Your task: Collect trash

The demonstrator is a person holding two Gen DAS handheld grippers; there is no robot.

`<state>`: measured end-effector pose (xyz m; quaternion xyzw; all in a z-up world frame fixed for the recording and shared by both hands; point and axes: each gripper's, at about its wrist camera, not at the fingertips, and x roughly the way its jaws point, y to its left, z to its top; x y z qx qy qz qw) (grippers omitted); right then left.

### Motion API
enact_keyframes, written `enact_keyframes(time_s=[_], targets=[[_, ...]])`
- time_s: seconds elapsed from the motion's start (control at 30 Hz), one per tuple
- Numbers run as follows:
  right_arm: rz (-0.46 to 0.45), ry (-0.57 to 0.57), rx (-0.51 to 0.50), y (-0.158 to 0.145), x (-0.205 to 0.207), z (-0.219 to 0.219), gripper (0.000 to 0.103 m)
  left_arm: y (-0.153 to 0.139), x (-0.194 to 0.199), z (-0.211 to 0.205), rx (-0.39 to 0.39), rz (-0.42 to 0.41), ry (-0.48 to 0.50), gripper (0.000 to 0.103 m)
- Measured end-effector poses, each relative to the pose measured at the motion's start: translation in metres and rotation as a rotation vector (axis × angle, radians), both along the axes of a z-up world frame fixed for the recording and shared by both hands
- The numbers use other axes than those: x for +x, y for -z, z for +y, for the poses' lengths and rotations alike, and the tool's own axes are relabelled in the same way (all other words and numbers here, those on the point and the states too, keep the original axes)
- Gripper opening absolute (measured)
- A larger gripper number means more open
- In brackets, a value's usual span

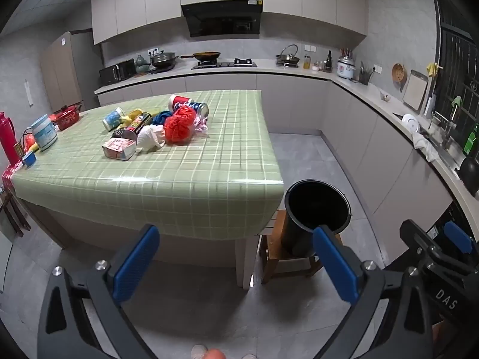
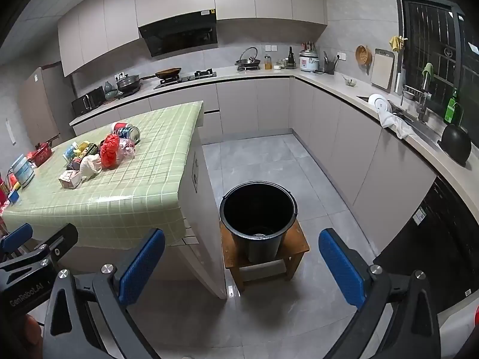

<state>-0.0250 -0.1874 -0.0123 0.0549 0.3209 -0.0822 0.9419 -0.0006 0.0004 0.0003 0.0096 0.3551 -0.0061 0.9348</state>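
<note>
A pile of trash (image 1: 155, 127) lies on the green checked table (image 1: 167, 185): a red plastic bag (image 1: 179, 125), white crumpled paper (image 1: 149, 140), a small carton (image 1: 119, 148) and several cans and cups. It also shows in the right wrist view (image 2: 98, 152). A black bucket (image 1: 314, 206) stands on a wooden stool (image 2: 266, 254) beside the table's right end; it also shows in the right wrist view (image 2: 257, 209). My left gripper (image 1: 236, 266) is open and empty, in front of the table. My right gripper (image 2: 242, 269) is open and empty, before the bucket.
A blue-white tin (image 1: 44, 131), a red pot (image 1: 67, 116) and a red flask (image 1: 7, 140) stand at the table's left end. Kitchen counters (image 2: 374, 110) with a hob, pans, a rice cooker and a sink run along the back and right. Grey tiled floor (image 2: 269, 161) lies between.
</note>
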Motion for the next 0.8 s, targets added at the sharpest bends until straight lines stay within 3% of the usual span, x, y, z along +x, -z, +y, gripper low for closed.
enact_keyframes(time_s=[0.8], targets=[[-0.019,-0.021,0.0,-0.005,-0.016,0.007,0.103,-0.007,-0.015,0.007,-0.018,-0.026,-0.011,0.103]])
